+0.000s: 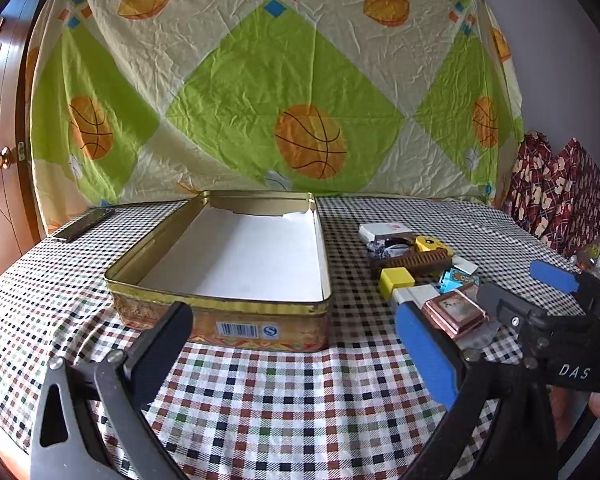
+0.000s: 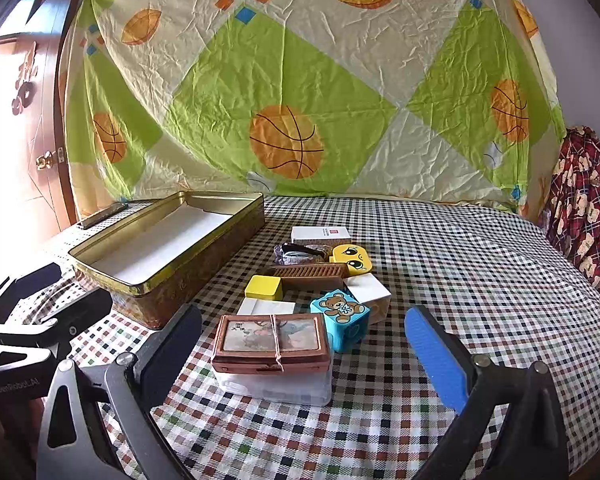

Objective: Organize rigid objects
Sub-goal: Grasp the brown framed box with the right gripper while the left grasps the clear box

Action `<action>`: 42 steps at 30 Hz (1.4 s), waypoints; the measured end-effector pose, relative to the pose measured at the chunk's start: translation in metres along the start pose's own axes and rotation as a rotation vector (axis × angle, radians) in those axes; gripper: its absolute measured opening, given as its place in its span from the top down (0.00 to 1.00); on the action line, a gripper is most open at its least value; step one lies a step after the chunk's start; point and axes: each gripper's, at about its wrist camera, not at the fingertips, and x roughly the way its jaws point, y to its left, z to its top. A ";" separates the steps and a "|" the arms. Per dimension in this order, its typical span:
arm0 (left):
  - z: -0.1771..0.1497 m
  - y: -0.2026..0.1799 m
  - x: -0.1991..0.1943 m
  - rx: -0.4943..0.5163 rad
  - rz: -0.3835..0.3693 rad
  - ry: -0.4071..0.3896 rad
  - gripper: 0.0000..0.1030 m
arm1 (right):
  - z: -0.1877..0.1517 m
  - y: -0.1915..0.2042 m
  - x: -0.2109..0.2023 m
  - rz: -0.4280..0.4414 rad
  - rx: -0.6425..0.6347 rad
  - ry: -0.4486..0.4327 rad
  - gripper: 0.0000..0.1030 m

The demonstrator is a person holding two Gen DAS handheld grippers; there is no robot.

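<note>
Nearest, both the left gripper (image 1: 296, 344) and right gripper (image 2: 304, 348) hang spread and empty, the heap of small objects (image 2: 316, 292) lies unsorted right of the tin box (image 1: 220, 304), whose inside is bare: nothing packed yet.

The open tin (image 1: 228, 264) stands left of centre on the checked tablecloth (image 1: 284, 408); its interior is unobstructed from above, and its raised walls block level entry. A bare strip of cloth separates its right wall from the cluster of small objects (image 2: 320, 280) to the right. The cluster is tightly packed, pieces touching, leaving no gaps for a finger inside it. Nearest in the cluster, the brown framed box (image 2: 272, 340) sits on a clear plastic case (image 2: 276, 386), with open cloth on both its flanks. Cloth near the front edge and far right is free. A phone (image 1: 85, 224) lies at the far left.
</note>
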 end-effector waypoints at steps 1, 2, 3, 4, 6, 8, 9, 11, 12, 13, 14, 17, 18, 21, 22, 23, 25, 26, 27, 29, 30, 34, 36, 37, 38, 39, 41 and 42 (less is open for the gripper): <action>0.000 0.001 0.001 -0.004 0.002 -0.001 0.00 | -0.001 0.001 0.003 0.010 -0.001 0.009 0.01; 0.000 0.002 0.001 -0.009 0.004 -0.003 0.00 | -0.002 0.003 0.006 0.020 -0.006 0.019 0.01; 0.000 0.004 0.001 -0.012 0.004 -0.004 0.00 | -0.002 0.007 0.009 0.023 -0.017 0.028 0.01; -0.001 0.005 0.002 -0.015 0.002 -0.002 0.00 | -0.004 0.010 0.012 0.021 -0.031 0.036 0.01; -0.002 0.006 0.003 -0.016 -0.002 0.004 0.00 | -0.004 0.014 0.016 0.007 -0.054 0.056 0.01; -0.002 0.005 0.005 -0.014 0.000 0.008 0.00 | -0.004 0.016 0.020 0.004 -0.067 0.081 0.01; -0.002 0.005 0.005 -0.014 -0.001 0.010 0.00 | -0.004 0.016 0.025 0.001 -0.069 0.107 0.01; -0.001 0.004 0.005 -0.015 -0.007 0.010 0.00 | -0.004 0.013 0.030 0.011 -0.056 0.132 0.01; -0.001 0.003 0.004 -0.013 -0.009 0.009 0.00 | -0.003 0.011 0.033 0.014 -0.050 0.148 0.01; -0.001 0.002 0.004 -0.011 -0.009 0.008 0.00 | -0.004 0.011 0.036 0.022 -0.048 0.168 0.01; -0.001 0.000 0.004 -0.009 -0.010 0.008 0.00 | -0.004 0.011 0.039 0.031 -0.047 0.178 0.03; -0.001 -0.004 0.004 -0.004 -0.013 0.011 0.00 | -0.005 0.008 0.042 0.050 -0.030 0.193 0.24; -0.001 -0.005 0.005 -0.002 -0.014 0.014 0.00 | -0.005 0.006 0.040 0.060 -0.021 0.186 0.24; -0.001 -0.011 0.007 0.005 -0.022 0.025 0.00 | -0.005 -0.001 0.031 0.071 0.015 0.138 0.24; 0.000 -0.014 0.008 0.007 -0.028 0.030 0.00 | -0.005 -0.003 0.029 0.060 0.021 0.125 0.24; 0.001 -0.017 0.008 0.009 -0.034 0.032 0.00 | -0.005 -0.006 0.028 0.038 0.022 0.115 0.24; 0.003 -0.026 0.009 0.020 -0.050 0.035 0.00 | -0.005 -0.021 0.025 -0.003 0.052 0.099 0.24; 0.004 -0.031 0.009 0.028 -0.057 0.036 0.00 | -0.004 -0.029 0.024 -0.021 0.069 0.093 0.24; 0.005 -0.037 0.010 0.034 -0.064 0.040 0.00 | -0.003 -0.037 0.023 -0.048 0.083 0.086 0.24; 0.007 -0.048 0.014 0.046 -0.087 0.055 0.00 | -0.004 -0.054 0.020 -0.094 0.103 0.080 0.24; 0.008 -0.054 0.016 0.050 -0.098 0.064 0.00 | -0.004 -0.060 0.019 -0.107 0.111 0.079 0.24; 0.010 -0.078 0.027 0.055 -0.151 0.123 0.00 | -0.003 -0.084 0.017 -0.158 0.142 0.067 0.24; 0.011 -0.091 0.033 0.066 -0.161 0.142 0.00 | -0.003 -0.093 0.016 -0.182 0.155 0.062 0.24; 0.011 -0.098 0.037 0.077 -0.161 0.158 0.00 | -0.003 -0.098 0.015 -0.192 0.166 0.059 0.24; 0.011 -0.104 0.043 0.091 -0.160 0.184 0.00 | -0.004 -0.103 0.014 -0.194 0.176 0.057 0.24; 0.011 -0.109 0.048 0.097 -0.159 0.207 0.00 | -0.004 -0.106 0.015 -0.189 0.189 0.056 0.24; 0.011 -0.117 0.056 0.100 -0.162 0.252 0.00 | -0.003 -0.109 0.014 -0.173 0.210 0.053 0.24; 0.012 -0.121 0.059 0.101 -0.164 0.269 0.00 | -0.003 -0.110 0.014 -0.166 0.215 0.051 0.24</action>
